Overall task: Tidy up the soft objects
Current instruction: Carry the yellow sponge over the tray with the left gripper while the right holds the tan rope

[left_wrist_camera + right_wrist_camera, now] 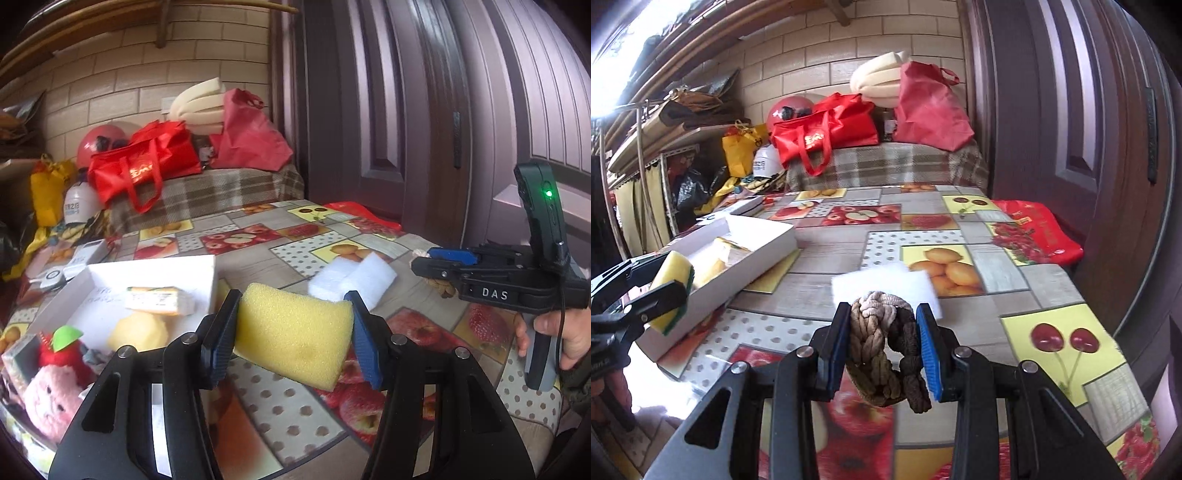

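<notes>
My left gripper [293, 306] is shut on a yellow sponge [291, 332], held above the fruit-patterned tablecloth [280, 410] just right of a white box [212, 280]. The box holds a pink and red plush toy [51, 384], a yellow foam lump [140, 330] and a wrapped sponge [159, 301]. My right gripper [882, 314] is shut on a brown and beige knotted rope [879, 343]. In the right wrist view the left gripper [670, 275] and its sponge [674, 267], with a green backing, hover at the box's [768, 243] near end. Two white foam pads [351, 278] lie on the cloth between the grippers.
A hand [565, 336] holds the right gripper [424, 264] at the table's right edge. A red bag [1034, 232] lies by the dark door. Red bags [147, 166] and foam strips sit on a plaid-covered surface behind the table. Small white devices [74, 258] lie behind the box.
</notes>
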A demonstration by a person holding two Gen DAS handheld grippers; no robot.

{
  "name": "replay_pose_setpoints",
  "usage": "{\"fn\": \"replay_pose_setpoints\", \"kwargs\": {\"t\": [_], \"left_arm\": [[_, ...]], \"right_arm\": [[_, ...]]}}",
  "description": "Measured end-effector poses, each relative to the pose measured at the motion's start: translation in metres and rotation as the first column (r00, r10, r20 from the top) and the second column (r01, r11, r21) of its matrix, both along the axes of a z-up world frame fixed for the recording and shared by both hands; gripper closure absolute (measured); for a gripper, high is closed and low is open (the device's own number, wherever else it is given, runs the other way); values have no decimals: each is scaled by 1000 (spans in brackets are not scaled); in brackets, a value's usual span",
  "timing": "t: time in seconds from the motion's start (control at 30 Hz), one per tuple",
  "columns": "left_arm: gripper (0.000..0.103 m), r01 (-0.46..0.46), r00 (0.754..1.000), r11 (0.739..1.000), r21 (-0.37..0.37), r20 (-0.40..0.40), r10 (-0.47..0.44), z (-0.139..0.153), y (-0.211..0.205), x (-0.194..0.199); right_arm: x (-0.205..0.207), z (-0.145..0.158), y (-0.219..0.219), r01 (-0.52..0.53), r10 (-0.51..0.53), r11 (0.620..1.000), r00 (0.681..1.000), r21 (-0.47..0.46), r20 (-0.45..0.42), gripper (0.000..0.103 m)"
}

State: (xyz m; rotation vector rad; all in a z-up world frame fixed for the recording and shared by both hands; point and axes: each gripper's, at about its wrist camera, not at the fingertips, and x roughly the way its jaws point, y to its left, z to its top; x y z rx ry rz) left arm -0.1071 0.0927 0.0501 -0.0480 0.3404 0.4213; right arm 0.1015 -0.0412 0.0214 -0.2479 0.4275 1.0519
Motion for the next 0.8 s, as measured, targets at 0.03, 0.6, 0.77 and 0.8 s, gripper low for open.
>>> {"fn": "replay_pose_setpoints", "kwargs": {"t": [0.03, 0.6, 0.77, 0.8], "left_arm": [[47, -8, 1000, 1000, 1, 3, 8, 0, 1, -4], [47, -97, 995, 995, 22, 20, 97, 0, 21, -44], [47, -132, 991, 991, 22, 30, 131, 0, 30, -52], [47, -141, 990, 990, 21, 32, 140, 0, 32, -54]], "right_arm": [[-4, 0, 3, -10, 10, 1000, 1000, 0, 3, 68], [-51, -3, 44, -121, 122, 992, 991, -21, 54, 68], [-62, -3, 56, -148, 150, 989, 986, -26, 73, 68], [-63, -3, 58, -153, 154, 988, 985, -25, 74, 68]]}}
